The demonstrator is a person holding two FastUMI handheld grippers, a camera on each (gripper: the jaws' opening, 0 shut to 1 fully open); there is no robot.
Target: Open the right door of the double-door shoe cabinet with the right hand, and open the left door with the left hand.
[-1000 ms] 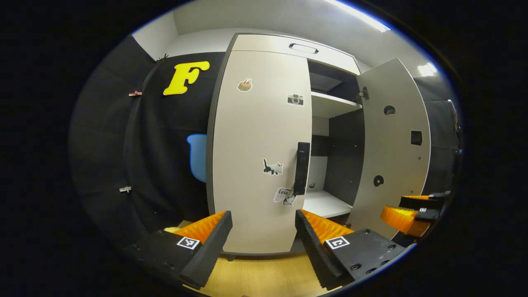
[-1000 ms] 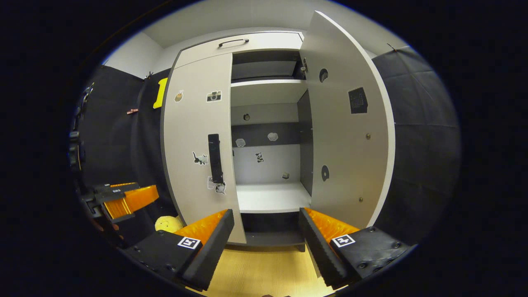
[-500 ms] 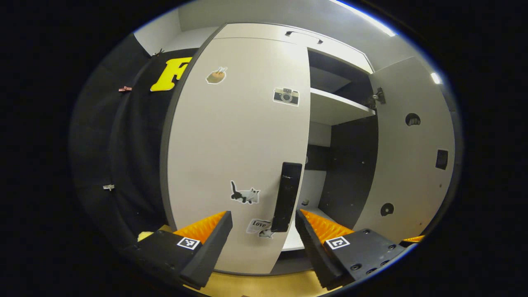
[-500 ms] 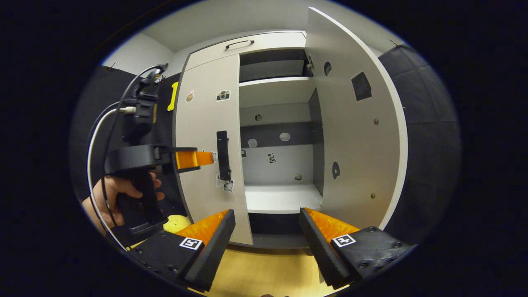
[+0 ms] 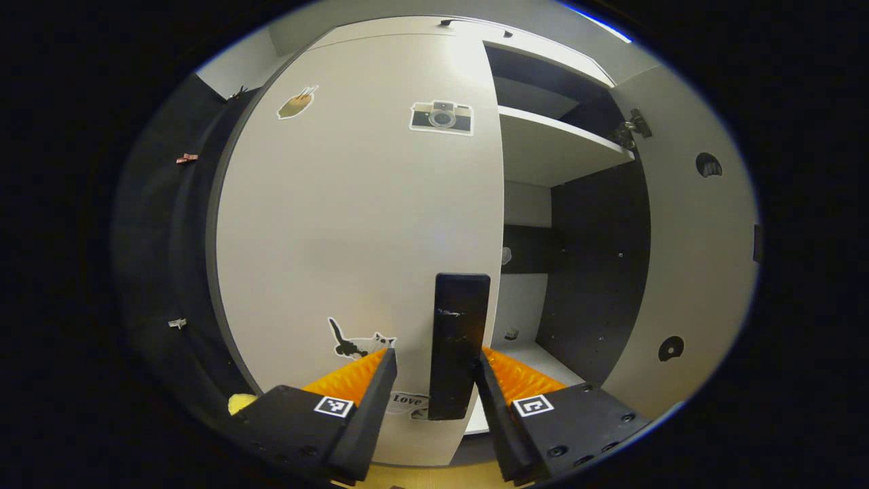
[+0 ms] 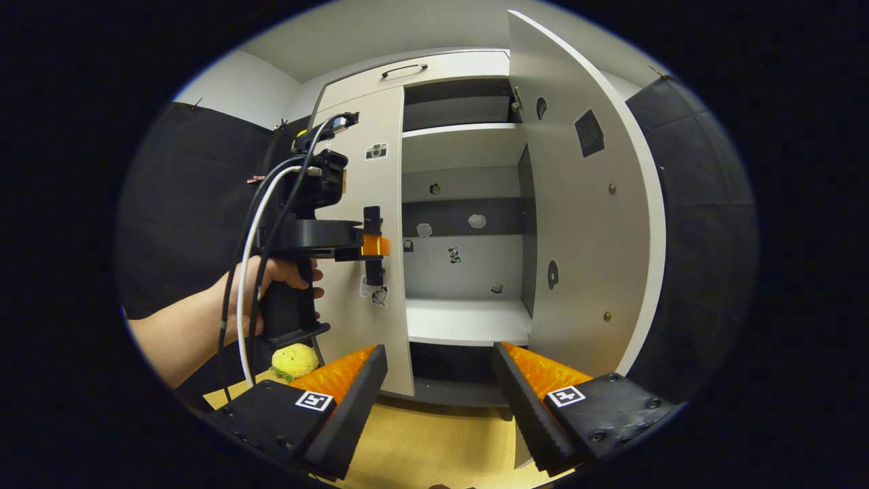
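The pale shoe cabinet's left door point(image 5: 353, 204), with several stickers, looks shut. Its black vertical handle point(image 5: 458, 339) stands between the fingers of my left gripper point(image 5: 434, 370). That gripper is open, with a gap showing on the handle's left side. The right gripper view shows the same left gripper point(image 6: 373, 246) at the handle point(image 6: 372, 248), held by a hand point(image 6: 271, 285). The right door point(image 6: 584, 224) is swung wide open, its inner face point(image 5: 692, 258) toward me. My right gripper point(image 6: 438, 380) hangs open in front of the cabinet's open half, holding nothing.
Inside the open half are a white lower shelf point(image 6: 468, 319) and an upper shelf point(image 6: 461, 146). A yellow plush toy point(image 6: 293, 360) lies on the wooden floor point(image 6: 428, 441) by the cabinet's left foot. Cables point(image 6: 248, 258) trail from the left gripper.
My left gripper moved forward and up to the left door's handle, and its fingers narrowed around it. The right gripper stayed nearly still.
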